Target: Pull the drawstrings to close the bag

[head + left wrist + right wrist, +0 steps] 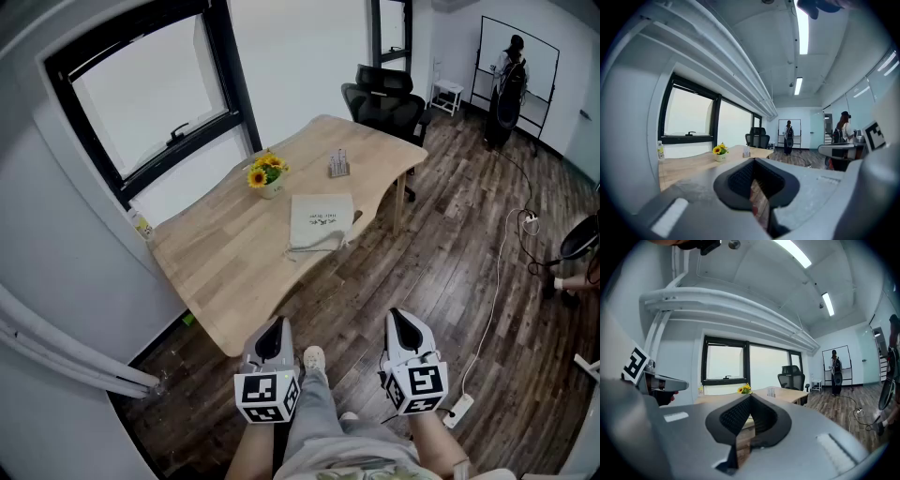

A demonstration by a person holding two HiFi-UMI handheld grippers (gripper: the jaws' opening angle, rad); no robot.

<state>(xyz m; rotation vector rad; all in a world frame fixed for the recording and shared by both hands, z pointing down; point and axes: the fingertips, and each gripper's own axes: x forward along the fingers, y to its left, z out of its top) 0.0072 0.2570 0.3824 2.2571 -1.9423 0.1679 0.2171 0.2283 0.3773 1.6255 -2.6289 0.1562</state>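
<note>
Beige cloth drawstring bag [322, 221] lies flat near the front edge of the pale wooden table [217, 255], with a pot of yellow sunflowers [266, 174] just behind its left corner and a small clear holder [338, 165] behind it on the right. The bag's near end looks rumpled, which suggests the mouth faces the person, though the strings themselves are too small to make out. Both tools are held low by the person's waist, well apart from the table, over the dark plank floor [450, 253]: the left gripper [273, 330] has its jaws pressed together on nothing, and the right gripper [402, 324] is likewise closed and empty. The pull has not begun, so the step in hand seems to be the approach. To do it well, step up to the table, spread both claws before reaching in, find one string on each side of the mouth, pinch each cord alone and not the fabric, then draw the two outward and apart evenly so the neck gathers without dragging the bag into the flowers.
</note>
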